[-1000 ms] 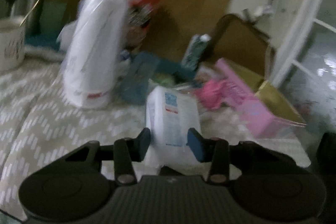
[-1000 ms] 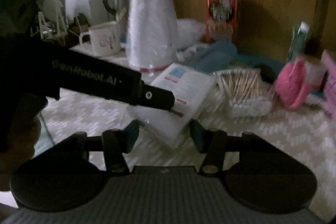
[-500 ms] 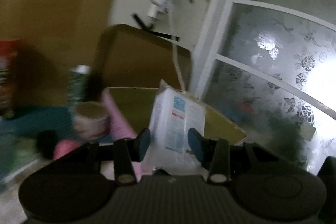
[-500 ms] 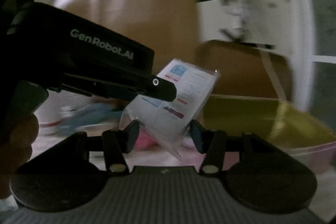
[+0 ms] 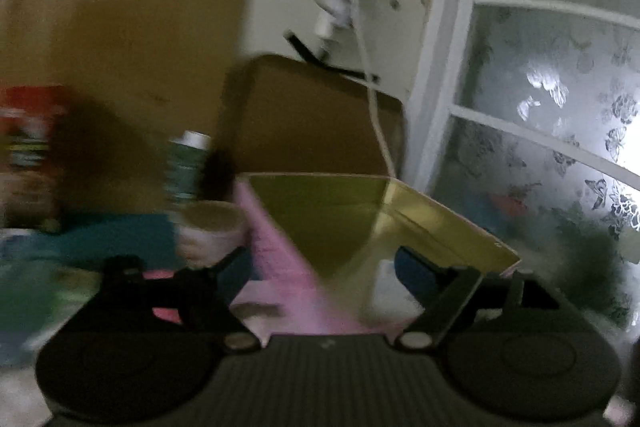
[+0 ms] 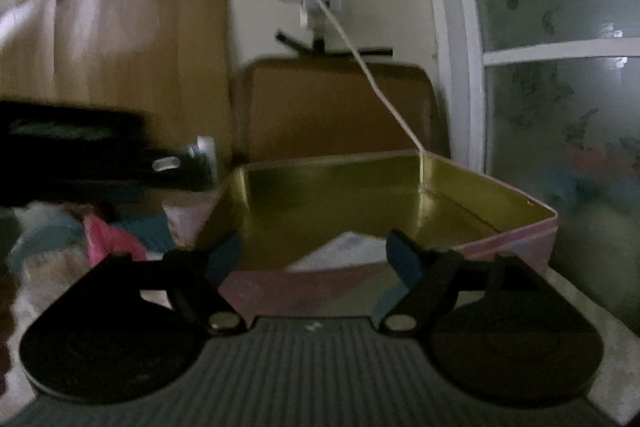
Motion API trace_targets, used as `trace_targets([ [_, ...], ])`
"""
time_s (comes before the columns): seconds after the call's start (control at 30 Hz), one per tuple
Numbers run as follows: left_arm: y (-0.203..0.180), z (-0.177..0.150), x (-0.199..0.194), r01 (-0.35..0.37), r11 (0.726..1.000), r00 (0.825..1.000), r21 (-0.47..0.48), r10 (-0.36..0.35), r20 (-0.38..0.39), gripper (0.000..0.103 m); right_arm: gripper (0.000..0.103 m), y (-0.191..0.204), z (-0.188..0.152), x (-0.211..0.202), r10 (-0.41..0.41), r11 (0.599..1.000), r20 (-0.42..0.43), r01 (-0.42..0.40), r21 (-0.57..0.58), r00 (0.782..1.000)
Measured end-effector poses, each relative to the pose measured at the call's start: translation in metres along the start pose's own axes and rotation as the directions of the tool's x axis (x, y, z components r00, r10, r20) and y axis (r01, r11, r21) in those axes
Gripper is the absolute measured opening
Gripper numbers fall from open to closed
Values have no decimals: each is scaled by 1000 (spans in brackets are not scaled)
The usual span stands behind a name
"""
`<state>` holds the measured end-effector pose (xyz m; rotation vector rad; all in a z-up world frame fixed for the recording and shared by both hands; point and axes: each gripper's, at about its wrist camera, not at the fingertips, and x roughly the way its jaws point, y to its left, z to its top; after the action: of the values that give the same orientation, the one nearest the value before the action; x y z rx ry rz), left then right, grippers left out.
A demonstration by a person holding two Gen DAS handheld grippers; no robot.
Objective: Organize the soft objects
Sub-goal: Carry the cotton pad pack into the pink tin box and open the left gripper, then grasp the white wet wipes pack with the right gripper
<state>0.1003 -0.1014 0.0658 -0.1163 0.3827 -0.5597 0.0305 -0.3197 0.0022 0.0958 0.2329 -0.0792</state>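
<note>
Both tools are spread wide and carry nothing. The left hand-held gripper hangs over the near left corner of the pink tin box, whose inner walls are gold. The right hand-held gripper faces the box's near wall, jaws apart on either side of it.

The white tissue pack lies inside the box against the near wall, with only its top corner showing above the rim. In the left view a pale patch just inside the right finger is probably the same pack, but blur prevents confirmation.

Likely hazards from this position:

- **Box displacement.** The right tool's fingers sit close to the near wall. A forward push could slide the light tin toward the far edge of the desk, near the frosted glass door.
- **Cable snag.** A white charging cable drops from the wall socket to the box's far rim. A raised finger could hook it and tip the box.
- **Knocking neighbours.** The paper cup and green bottle stand just left of the box. A leftward sweep of the left tool toward the remaining soft items could topple them.
- **Tool collision.** Both tools crowd the same corner, so withdrawing together risks contact.
</note>
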Motion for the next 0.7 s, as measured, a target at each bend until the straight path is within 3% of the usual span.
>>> trace_targets([
  [0.1,34,-21,-44,-105,994,994,18,104,23,81,71,10,7,-8,72,997,60,-74,20,996],
  [0.2,74,-45,-75,-248,968,969,30,248,2,81,59,39,12,-9,205,979,29,-205,-8,978],
  [0.27,99,-59,-92,-331,943,943,45,331,-11,81,50,63,14,-1,319,948,-48,-319,-11,947],
  [0.33,118,-70,-103,-425,902,904,76,427,-4,81,48,88,17,13,422,906,-126,-422,28,898],
  [0.37,128,-73,-107,-447,891,894,71,449,-3,81,47,103,18,22,467,884,-168,-464,63,868],
  [0.47,151,-69,-121,-420,907,907,-45,421,14,82,47,142,28,53,552,833,-254,-531,152,794],
  [0.53,158,-69,-120,-438,897,897,-62,440,27,83,47,168,35,77,551,834,-297,-530,157,780],
  [0.6,165,-70,-119,-409,907,911,-99,412,12,83,48,190,43,104,534,843,-340,-519,142,774],
  [0.7,158,-74,-126,-382,921,920,-82,387,57,83,48,226,53,145,515,848,-418,-517,119,748],
])
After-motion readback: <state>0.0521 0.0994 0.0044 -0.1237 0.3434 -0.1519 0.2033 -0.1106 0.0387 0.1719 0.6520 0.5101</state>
